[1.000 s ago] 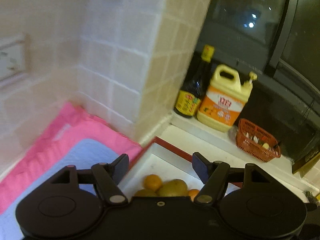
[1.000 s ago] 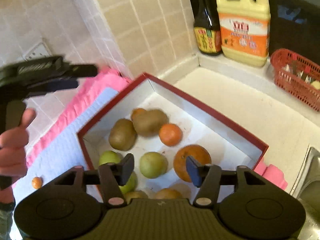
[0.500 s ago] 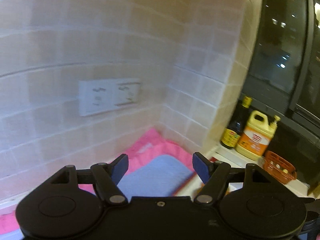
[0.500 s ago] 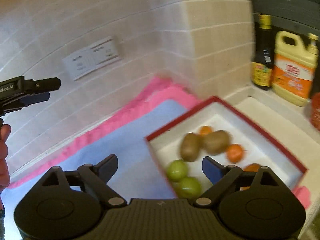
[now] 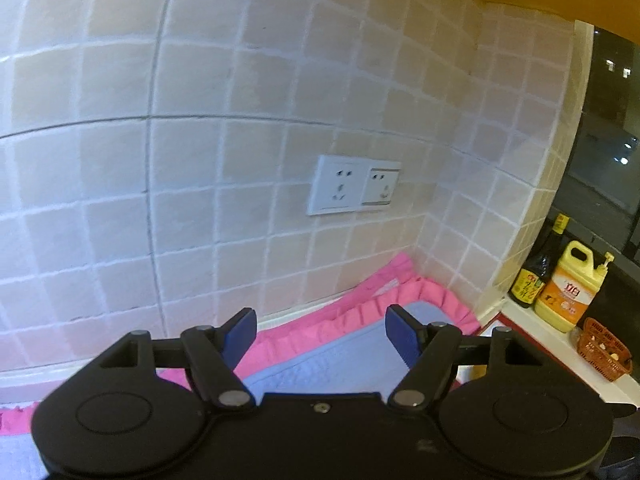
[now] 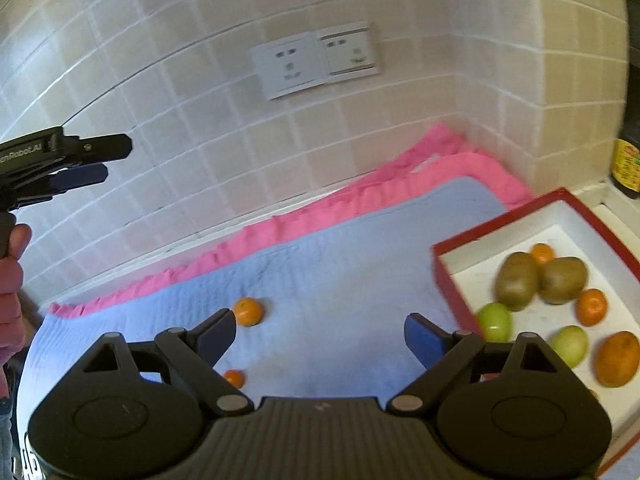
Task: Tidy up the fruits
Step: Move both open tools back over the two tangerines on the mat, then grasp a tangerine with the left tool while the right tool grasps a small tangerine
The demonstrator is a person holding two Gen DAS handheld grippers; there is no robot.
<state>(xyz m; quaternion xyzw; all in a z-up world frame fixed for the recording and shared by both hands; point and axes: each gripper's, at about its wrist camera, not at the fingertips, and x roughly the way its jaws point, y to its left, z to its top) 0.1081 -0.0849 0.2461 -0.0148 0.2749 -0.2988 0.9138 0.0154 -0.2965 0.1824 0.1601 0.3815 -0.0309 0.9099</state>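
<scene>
In the right wrist view a red-rimmed white box (image 6: 452, 286) at the right holds two kiwis (image 6: 516, 280), green fruits (image 6: 495, 321), small oranges (image 6: 591, 306) and a bigger orange (image 6: 617, 358). Two small oranges lie loose on the blue mat (image 6: 360, 264): one (image 6: 248, 311) by my right gripper's left finger, one (image 6: 233, 378) partly behind it. My right gripper (image 6: 316, 334) is open and empty above the mat. My left gripper (image 5: 320, 330) is open and empty, raised and facing the tiled wall; it also shows in the right wrist view (image 6: 76, 164).
A pink cloth (image 5: 352, 300) lies under the blue mat along the tiled wall with sockets (image 5: 352, 184). A dark sauce bottle (image 5: 538, 272), a yellow detergent jug (image 5: 568, 292) and a small red basket (image 5: 604, 350) stand on the sill at the right.
Both grippers have swung left, away from the box, toward the mat and wall. The right gripper's jaws have opened wider. The loose oranges on the mat have come into the right wrist view.
</scene>
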